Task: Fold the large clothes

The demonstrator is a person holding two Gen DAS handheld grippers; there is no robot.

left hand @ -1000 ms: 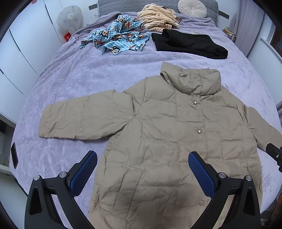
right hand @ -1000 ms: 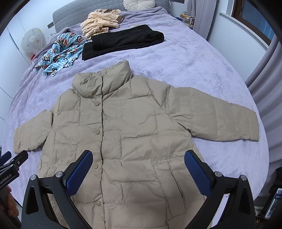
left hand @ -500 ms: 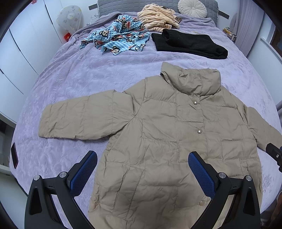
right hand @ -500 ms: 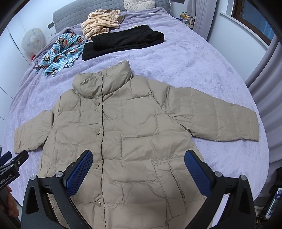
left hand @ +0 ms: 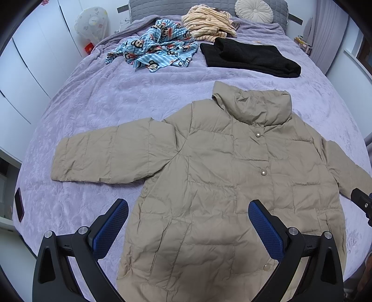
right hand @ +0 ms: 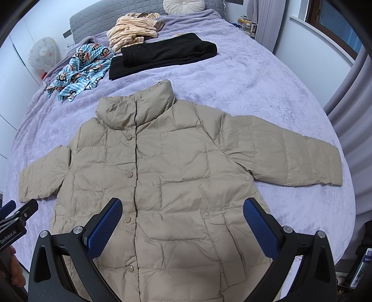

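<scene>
A beige quilted puffer jacket (left hand: 223, 176) lies flat and buttoned on the purple bedspread (left hand: 121, 97), collar away from me, both sleeves spread out sideways. It also shows in the right wrist view (right hand: 176, 176). My left gripper (left hand: 188, 216) is open and empty, held above the jacket's lower left part. My right gripper (right hand: 182, 213) is open and empty, held above the jacket's lower front. The right gripper's tip shows at the right edge of the left wrist view (left hand: 361, 202). The left gripper shows at the left edge of the right wrist view (right hand: 16, 218).
A folded black garment (left hand: 251, 58), a blue monkey-print garment (left hand: 155, 51) and a striped cream garment (left hand: 209, 24) lie near the head of the bed. A round cushion (left hand: 253, 10) rests on the grey headboard. White wardrobes (left hand: 25, 60) stand left; curtains (right hand: 348, 97) hang right.
</scene>
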